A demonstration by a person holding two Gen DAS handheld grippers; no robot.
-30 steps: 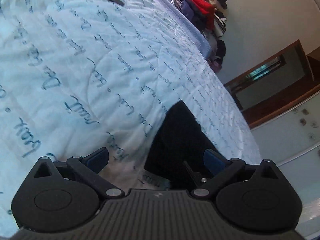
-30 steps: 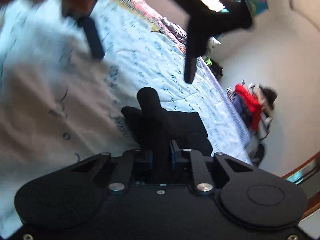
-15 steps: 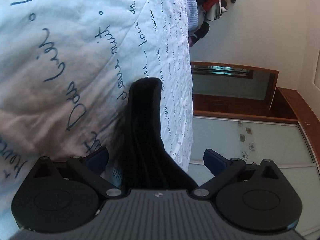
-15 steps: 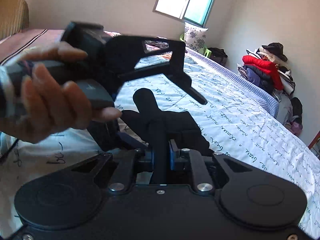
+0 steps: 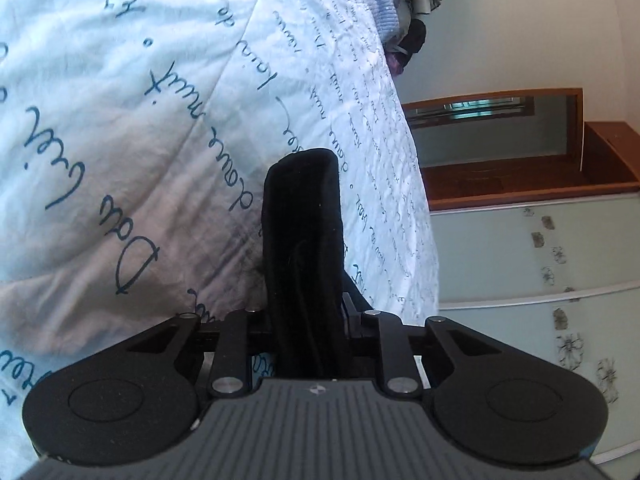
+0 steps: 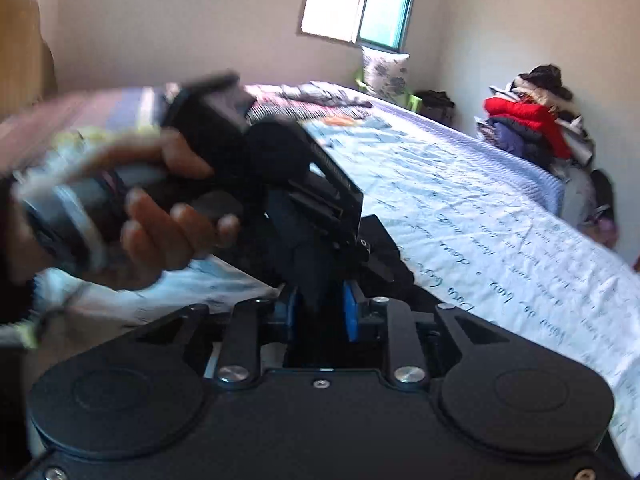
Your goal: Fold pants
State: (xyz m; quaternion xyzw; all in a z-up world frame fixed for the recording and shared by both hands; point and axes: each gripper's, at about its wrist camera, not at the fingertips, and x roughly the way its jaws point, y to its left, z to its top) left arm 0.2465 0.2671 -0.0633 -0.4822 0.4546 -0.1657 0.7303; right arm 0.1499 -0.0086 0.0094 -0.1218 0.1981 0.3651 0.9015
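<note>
Both tongs pinch the same black pants: the left gripper [image 5: 306, 316] has just been closing, and its jaws now press on a thick folded bundle of the pants [image 5: 304, 240] that stands up between them, while the right gripper [image 6: 318, 312] has its jaws just easing apart a little, the blue pads [image 6: 350, 316] on either side of a narrower run of dark cloth that they appear to hold. From the left, the quilted bedspread [image 5: 120, 120] with its script print fills the left wrist view, the pants rise in the middle over it, and a wooden cabinet [image 5: 520, 176] stands at the far right. I judge the pants soft, light and limp, layered thick here, so they will sag and slide unless taken at a folded edge through all layers. Only the left wrist view shows the bundle's rounded top clearly. Only the right wrist view, somewhat blurred, shows the person's hand [image 6: 160, 220] carrying the other gripper at left, the pants trailing onto the bed, the window [image 6: 360, 4], and the clothes pile [image 6: 536, 120] far right.
</note>
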